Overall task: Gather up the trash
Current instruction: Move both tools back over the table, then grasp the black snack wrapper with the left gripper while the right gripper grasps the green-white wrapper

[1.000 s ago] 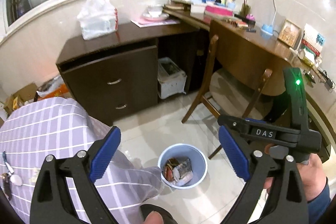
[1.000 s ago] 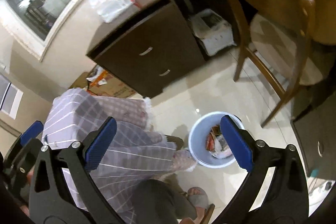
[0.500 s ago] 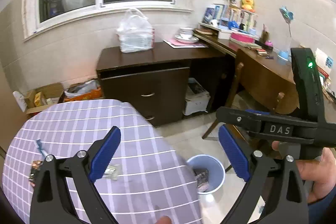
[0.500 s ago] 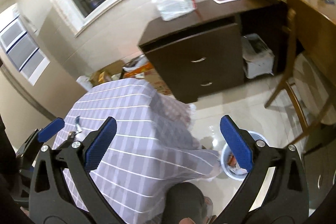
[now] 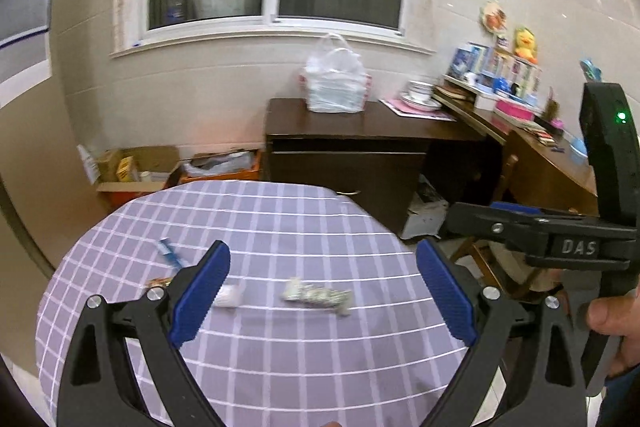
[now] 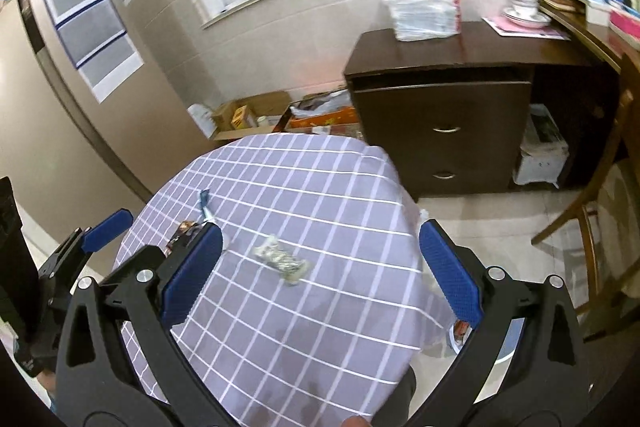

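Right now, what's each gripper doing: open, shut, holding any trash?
Left gripper: open, holding nothing, above the checked tablecloth.
Right gripper: open, holding nothing; the crumpled wrapper lies on the cloth between its fingers.

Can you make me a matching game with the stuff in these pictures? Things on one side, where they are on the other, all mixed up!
Things:
1. crumpled wrapper
2. white plastic bag
3. yellow duck toy
4. cardboard box

Places:
A. on the floor by the wall
B. on the checked tablecloth
C. on top of the dark cabinet
D. high up on the desk shelf

Pairs: 1-B, 2-C, 3-D, 4-A
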Available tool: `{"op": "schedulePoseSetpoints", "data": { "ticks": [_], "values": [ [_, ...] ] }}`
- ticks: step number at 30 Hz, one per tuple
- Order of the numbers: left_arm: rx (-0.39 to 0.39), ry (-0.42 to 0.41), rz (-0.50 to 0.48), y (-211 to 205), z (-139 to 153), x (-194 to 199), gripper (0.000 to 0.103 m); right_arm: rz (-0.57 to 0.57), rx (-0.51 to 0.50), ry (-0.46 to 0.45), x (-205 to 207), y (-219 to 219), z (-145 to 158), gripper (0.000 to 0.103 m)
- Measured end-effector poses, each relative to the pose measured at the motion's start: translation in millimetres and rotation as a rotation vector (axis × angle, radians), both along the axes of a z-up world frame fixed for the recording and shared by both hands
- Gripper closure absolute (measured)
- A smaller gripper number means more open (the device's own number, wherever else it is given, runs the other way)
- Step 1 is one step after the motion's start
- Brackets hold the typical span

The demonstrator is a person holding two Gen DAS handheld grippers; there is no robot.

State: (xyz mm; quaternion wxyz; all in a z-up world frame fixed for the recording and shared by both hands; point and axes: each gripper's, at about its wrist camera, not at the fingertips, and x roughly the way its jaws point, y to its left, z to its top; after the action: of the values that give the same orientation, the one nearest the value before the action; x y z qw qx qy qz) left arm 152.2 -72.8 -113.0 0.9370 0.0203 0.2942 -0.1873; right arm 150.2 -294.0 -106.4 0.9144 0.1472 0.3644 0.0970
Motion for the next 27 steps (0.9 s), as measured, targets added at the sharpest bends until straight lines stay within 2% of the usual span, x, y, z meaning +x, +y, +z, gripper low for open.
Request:
{"op": "schedulePoseSetpoints", "data": {
  "ticks": [6, 14, 19, 27],
  "values": [
    [-0.007, 0.007, 0.084, 41, -3, 4, 0.011, 0.069, -0.033, -0.001, 7, 34, 0, 0.006],
    [-0.001, 0.03, 0.181, 92, -19, 4, 0.011, 0.129, -0.077, 0.017, 16, 57, -14, 0.006],
    [0.012, 0.058, 0.231, 115, -35, 7, 0.011, 0.165, -0.117, 0.058, 25, 67, -40, 0.006],
    [0.053, 0.136, 0.277, 143, -73, 21, 0.011, 0.197, -0.12, 0.117, 39, 76, -77, 0.006]
  ]
}}
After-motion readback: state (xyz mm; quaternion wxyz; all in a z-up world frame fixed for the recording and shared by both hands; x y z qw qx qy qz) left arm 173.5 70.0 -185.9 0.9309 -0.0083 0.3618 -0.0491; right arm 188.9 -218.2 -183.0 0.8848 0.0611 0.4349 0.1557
